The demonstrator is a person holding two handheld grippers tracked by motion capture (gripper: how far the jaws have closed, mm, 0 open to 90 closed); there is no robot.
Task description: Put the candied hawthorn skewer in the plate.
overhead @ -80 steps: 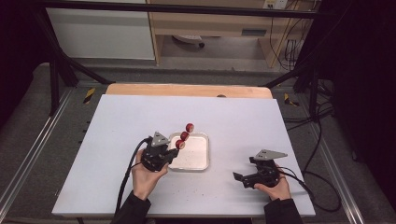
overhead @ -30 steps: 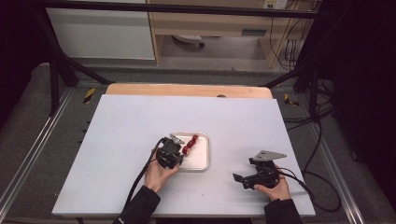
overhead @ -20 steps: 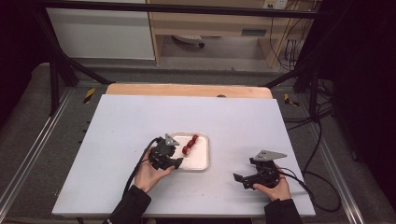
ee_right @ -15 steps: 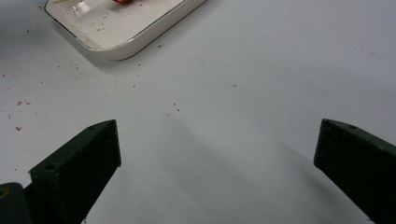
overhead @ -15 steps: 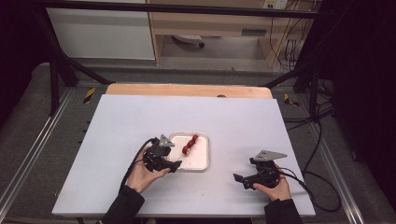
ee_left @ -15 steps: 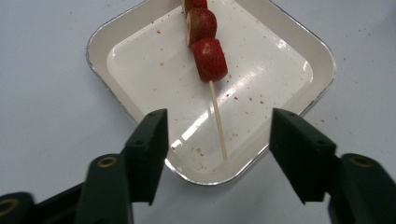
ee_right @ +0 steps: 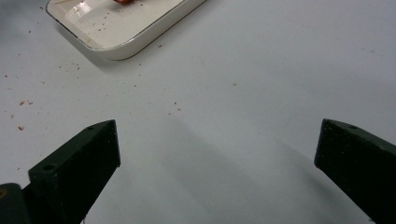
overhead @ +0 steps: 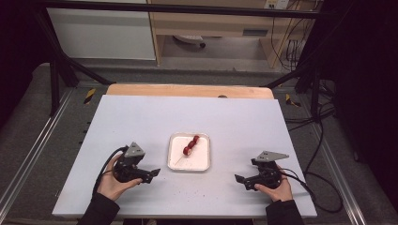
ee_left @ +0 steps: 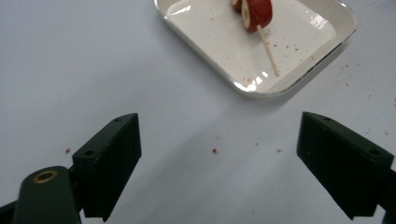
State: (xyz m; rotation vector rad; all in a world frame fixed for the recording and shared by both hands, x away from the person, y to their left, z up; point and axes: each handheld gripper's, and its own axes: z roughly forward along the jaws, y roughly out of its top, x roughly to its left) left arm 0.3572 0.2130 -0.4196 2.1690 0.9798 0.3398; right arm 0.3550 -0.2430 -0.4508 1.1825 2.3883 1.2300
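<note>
A wooden skewer with red fruit pieces (overhead: pixel 190 145) lies in a white tray (overhead: pixel 202 165) at the middle of the table. In the left gripper view the skewer (ee_left: pixel 261 28) rests in the tray (ee_left: pixel 299 77) ahead of the jaws. My left gripper (overhead: pixel 152 172) sits left of the tray, low over the table. Its jaws have just been opening and now stand wide apart with nothing between them (ee_left: pixel 219 163). My right gripper (overhead: pixel 238 179) rests right of the tray, open and holding nothing (ee_right: pixel 217 163).
The white tabletop (overhead: pixel 141 117) carries small red crumbs near the tray (ee_right: pixel 116 42). A wooden strip (overhead: pixel 187 90) runs along the far edge. Black frame bars and cables stand around the table.
The left gripper laid the skewer in the tray, let go, and drew back to the left toward the near edge. The right gripper stayed still.
</note>
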